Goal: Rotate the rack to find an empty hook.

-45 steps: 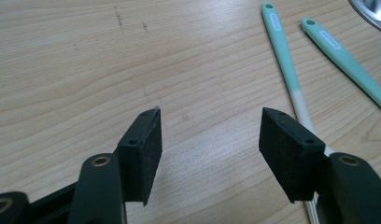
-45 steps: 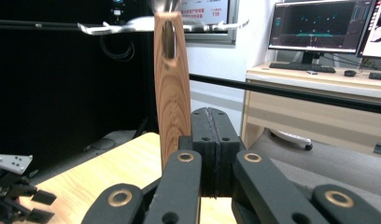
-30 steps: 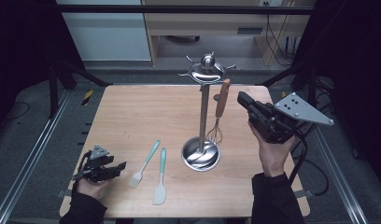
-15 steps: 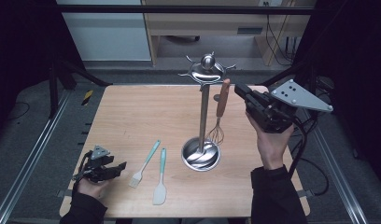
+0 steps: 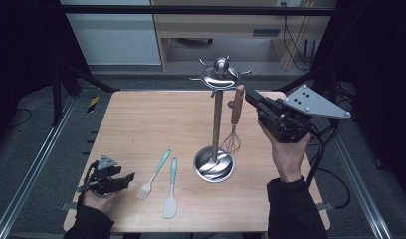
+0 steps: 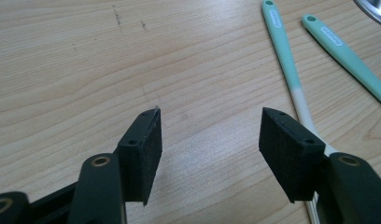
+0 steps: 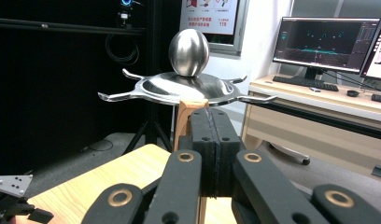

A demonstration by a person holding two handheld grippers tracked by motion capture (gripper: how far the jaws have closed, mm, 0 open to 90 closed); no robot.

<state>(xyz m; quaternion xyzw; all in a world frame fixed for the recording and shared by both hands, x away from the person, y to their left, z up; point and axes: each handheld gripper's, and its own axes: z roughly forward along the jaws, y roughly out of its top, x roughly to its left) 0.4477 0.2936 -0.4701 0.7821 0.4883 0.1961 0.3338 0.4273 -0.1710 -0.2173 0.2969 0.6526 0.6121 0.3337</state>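
A steel utensil stand [image 5: 217, 119] with a hooked top disc [image 7: 188, 86] rises from the middle of the table. A whisk [image 5: 236, 107] with a wooden handle [image 7: 181, 121] hangs beside the pole, under one hook. My right gripper [image 5: 250, 95] is held up in the air, its shut tips right against the top of the handle. In the right gripper view [image 7: 212, 116] the pads meet, and the handle stands just behind them. My left gripper [image 5: 129, 178] rests open at the near left corner, with bare wood between its jaws [image 6: 209, 140]. A teal-handled brush [image 5: 155, 174] and a teal spatula [image 5: 171, 191] lie to its right.
The wooden table [image 5: 141, 119] has metal rails along both sides. The stand's round steel base [image 5: 214, 164] sits right of the two teal utensils. Beyond the far edge are a desk with monitors [image 7: 328, 42] and dark framing.
My right gripper has shifted left and slightly up, closing in on the whisk handle's top. The whisk, the stand and the left gripper have stayed put.
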